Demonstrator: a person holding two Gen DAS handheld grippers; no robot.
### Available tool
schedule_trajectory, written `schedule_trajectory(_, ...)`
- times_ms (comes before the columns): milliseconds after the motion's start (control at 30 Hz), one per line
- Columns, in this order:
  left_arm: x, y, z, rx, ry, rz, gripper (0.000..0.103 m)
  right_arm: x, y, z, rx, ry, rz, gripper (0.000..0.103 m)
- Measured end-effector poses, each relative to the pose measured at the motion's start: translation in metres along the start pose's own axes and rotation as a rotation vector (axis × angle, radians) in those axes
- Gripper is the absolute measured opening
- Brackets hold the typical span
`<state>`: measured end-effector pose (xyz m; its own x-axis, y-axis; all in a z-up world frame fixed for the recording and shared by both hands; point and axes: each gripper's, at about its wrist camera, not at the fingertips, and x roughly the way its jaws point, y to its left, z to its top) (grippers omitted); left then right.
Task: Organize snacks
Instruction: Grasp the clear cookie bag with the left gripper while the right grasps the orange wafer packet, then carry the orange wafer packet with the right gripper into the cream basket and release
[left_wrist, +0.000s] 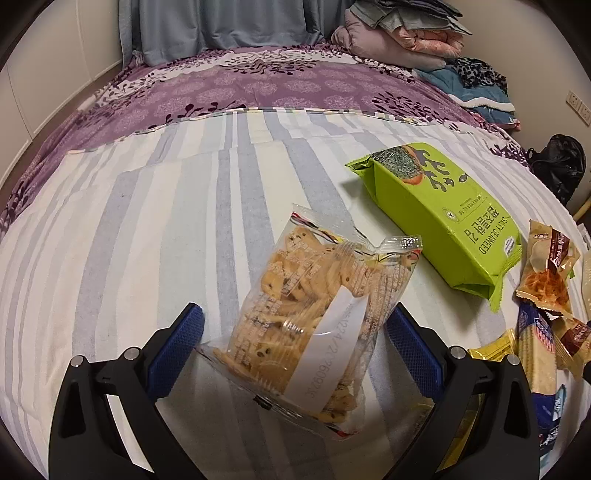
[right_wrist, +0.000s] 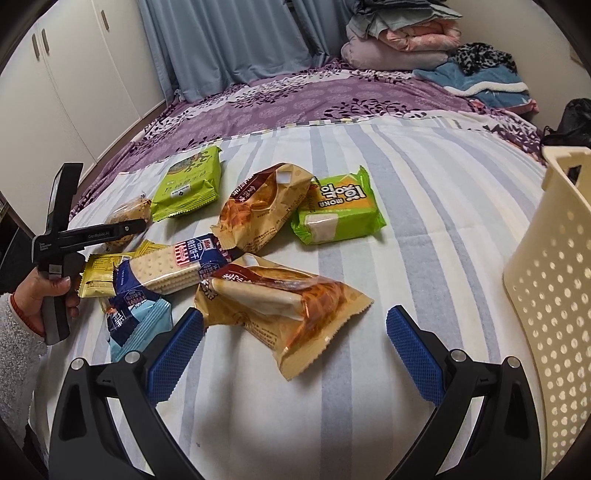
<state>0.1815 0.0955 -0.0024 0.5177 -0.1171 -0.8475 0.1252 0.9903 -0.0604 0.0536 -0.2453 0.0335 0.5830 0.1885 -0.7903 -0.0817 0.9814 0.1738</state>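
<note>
Left gripper first: its blue pads sit wide apart with a clear bag of cookies lying lengthwise between them. The jaws are spread; whether the pads touch the bag's sides I cannot tell. The bag rests on the striped sheet of the bed.

Just beyond it, toward the right edge of the bed, lies the long green seaweed pack, flat and angled, close to the cookies but apart. Further right, a heap of small wrappers, a tan pastry packet among them.

Over to the right gripper: jaws released, holding nothing, hovering above the sheet. Right between its fingers lies a tan pastry bag. Left of that, a blue-and-white cracker pack overlaps a yellow packet and a light-blue packet. Behind, a second tan pastry bag leans against a green wafer pack.

At the right edge stands a cream perforated basket, upright, well apart from the snacks.

Far end: the purple floral cover, folded bedding stacked in the far right corner, blue curtains behind.
</note>
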Motion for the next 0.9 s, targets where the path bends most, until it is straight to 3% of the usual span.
schedule_trajectory(100, 0.001, -0.001, 0.0, 0.005, -0.007, 0.002, 0.099, 0.006, 0.004, 0.005, -0.006, 0.011, 0.017, 0.098)
schedule_trajectory(167, -0.001, 0.001, 0.0, -0.001, -0.018, 0.002, 0.092, 0.009, 0.005, 0.008, -0.001, 0.02, 0.027, 0.098)
schedule_trajectory(233, -0.003, 0.004, 0.002, -0.012, -0.028, 0.001, 0.074, 0.01, 0.008, 0.01, 0.006, 0.027, 0.033, 0.098)
schedule_trajectory(400, -0.007, 0.011, 0.004, -0.044, -0.048, -0.029, 0.059, 0.006, 0.01, 0.009, 0.022, 0.015, 0.051, 0.098)
schedule_trajectory(900, -0.037, 0.015, 0.0, -0.096, -0.107, -0.027, 0.057, 0.039, 0.019, 0.013, -0.023, 0.064, -0.011, 0.098)
